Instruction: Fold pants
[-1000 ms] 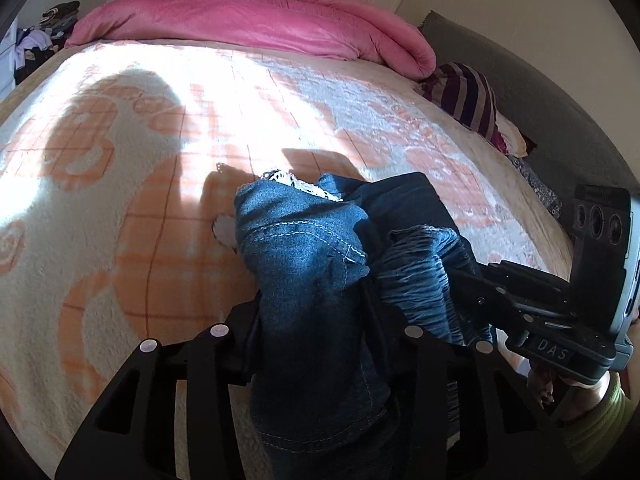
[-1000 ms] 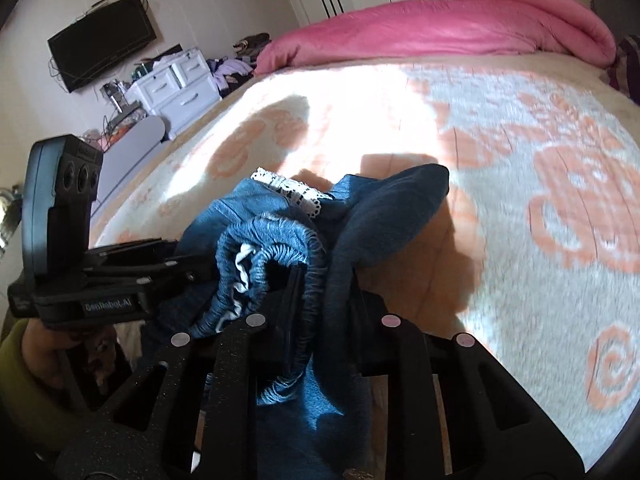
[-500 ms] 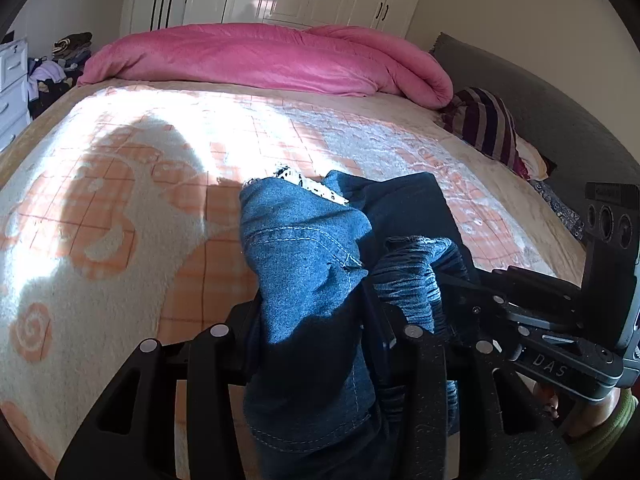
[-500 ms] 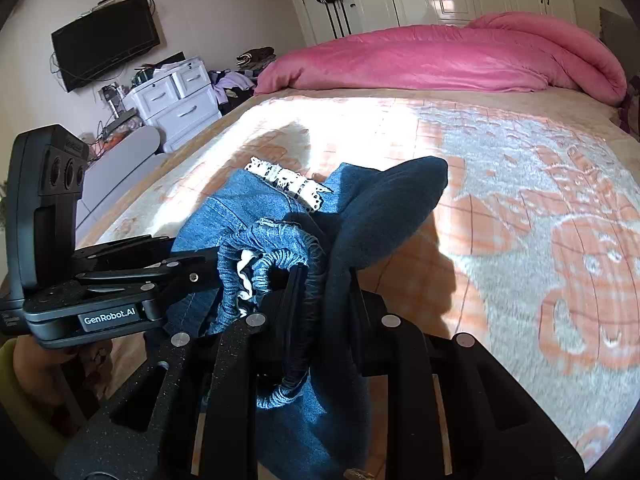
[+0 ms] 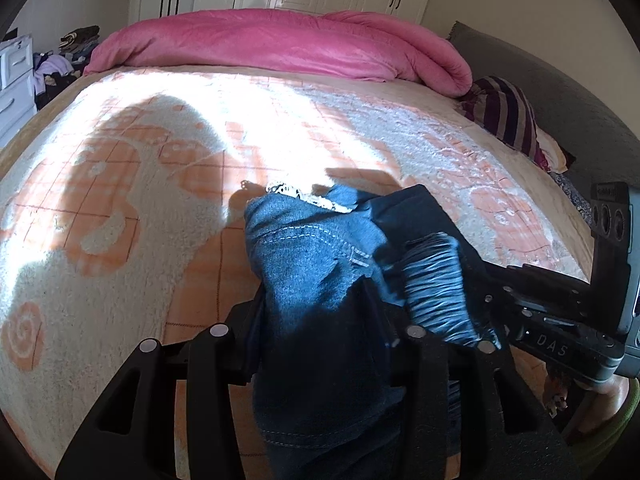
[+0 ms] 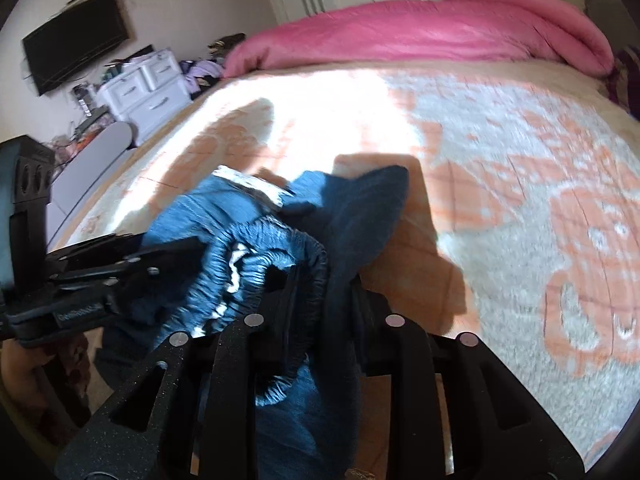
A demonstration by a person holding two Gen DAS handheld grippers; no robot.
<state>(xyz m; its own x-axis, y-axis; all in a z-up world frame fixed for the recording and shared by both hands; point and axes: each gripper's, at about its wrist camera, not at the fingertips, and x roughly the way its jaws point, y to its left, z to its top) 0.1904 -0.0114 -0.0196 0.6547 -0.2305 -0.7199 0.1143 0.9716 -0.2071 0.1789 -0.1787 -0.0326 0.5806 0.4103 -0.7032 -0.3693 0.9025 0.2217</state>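
Denim pants [image 5: 316, 280] bunched short of the pink duvet [image 5: 280, 44], clamped by left gripper [image 5: 320, 340] and right gripper [image 6: 316, 312]; both jaws are opening, so the cloth could slip and drop crumpled.

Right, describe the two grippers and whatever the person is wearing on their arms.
Both are matte black plastic with slotted, cut-out fingers and round silver pins at the pivots. The left gripper carries a white "GenRobot.AI" label and a boxy black upright with three round holes. The right gripper has the same upright and raised "DAS" lettering. An olive-green sleeve shows at the right wrist. No cables are visible.
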